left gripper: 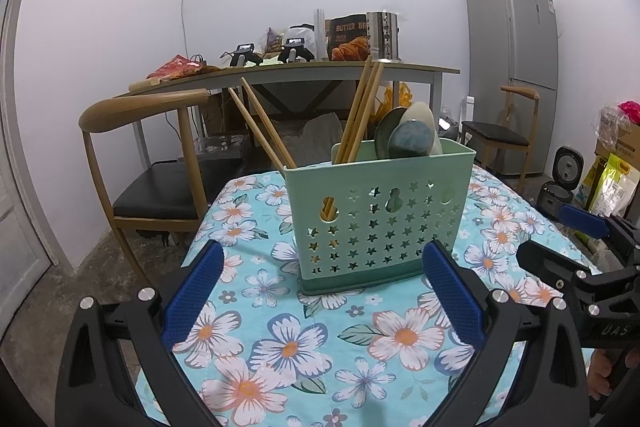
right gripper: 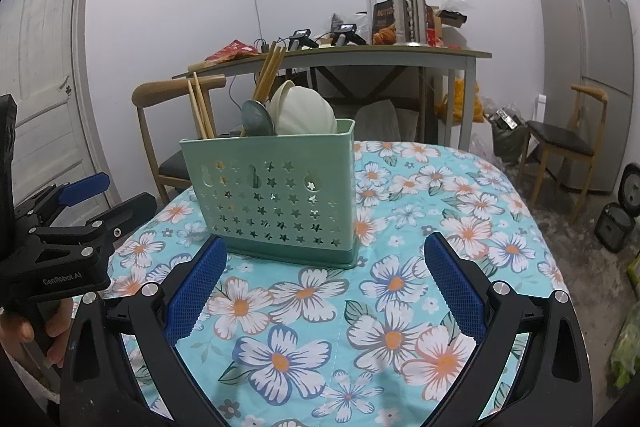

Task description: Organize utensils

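Observation:
A mint green utensil holder [left gripper: 380, 211] [right gripper: 276, 187] with star-shaped holes stands on the floral tablecloth [left gripper: 288, 347] [right gripper: 400, 267]. Wooden chopsticks [left gripper: 360, 111] [right gripper: 200, 111] lean out of its compartments, and ceramic spoons [left gripper: 412, 139] [right gripper: 304, 111] stick out of the top. My left gripper [left gripper: 324, 291] is open, empty, just in front of the holder's base. My right gripper [right gripper: 326, 287] is open and empty too, low over the cloth before the holder. Each gripper shows at the edge of the other's view: the right gripper's body [left gripper: 592, 267], the left gripper's body [right gripper: 60, 239].
Behind the small table stand wooden chairs [left gripper: 152, 163] [right gripper: 568, 139] and a long cluttered table [left gripper: 304, 71] [right gripper: 360, 55] bearing a metal canister [left gripper: 384, 35] and bags. A grey fridge [left gripper: 516, 67] [right gripper: 592, 67] is at the right, a door [right gripper: 44, 67] at the left.

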The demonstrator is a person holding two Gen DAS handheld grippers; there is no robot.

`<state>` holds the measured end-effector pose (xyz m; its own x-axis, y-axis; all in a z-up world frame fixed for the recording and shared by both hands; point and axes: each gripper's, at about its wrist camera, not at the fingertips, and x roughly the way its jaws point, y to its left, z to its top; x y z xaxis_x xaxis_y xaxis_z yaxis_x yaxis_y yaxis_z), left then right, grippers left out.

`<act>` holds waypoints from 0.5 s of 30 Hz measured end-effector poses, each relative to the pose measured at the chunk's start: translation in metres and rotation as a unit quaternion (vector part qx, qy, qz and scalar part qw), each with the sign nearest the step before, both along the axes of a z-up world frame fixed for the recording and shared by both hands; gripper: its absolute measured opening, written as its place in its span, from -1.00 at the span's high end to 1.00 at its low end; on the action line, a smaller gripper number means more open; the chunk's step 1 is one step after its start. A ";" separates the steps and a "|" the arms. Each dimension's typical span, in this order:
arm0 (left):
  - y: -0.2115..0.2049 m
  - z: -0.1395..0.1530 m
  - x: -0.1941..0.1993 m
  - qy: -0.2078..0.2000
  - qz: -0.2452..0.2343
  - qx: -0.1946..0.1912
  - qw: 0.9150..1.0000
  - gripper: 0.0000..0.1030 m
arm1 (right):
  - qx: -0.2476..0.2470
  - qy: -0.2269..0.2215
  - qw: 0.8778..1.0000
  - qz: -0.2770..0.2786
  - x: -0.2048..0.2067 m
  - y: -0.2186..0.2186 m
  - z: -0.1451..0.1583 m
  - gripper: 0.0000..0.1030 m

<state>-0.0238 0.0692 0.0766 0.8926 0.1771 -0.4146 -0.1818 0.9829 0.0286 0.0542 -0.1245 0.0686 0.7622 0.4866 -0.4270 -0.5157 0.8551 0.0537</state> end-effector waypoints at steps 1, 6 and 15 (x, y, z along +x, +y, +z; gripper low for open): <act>0.000 0.001 0.000 0.000 0.000 -0.001 1.000 -0.89 | 0.000 0.000 1.000 -0.001 0.000 0.000 0.000 -0.85; 0.000 0.001 0.000 -0.001 0.000 -0.002 1.000 -0.89 | 0.000 0.001 1.000 0.000 0.000 0.001 -0.001 -0.85; -0.001 0.002 0.001 0.000 -0.002 -0.002 1.000 -0.89 | 0.000 0.002 1.000 0.001 -0.001 0.001 -0.002 -0.85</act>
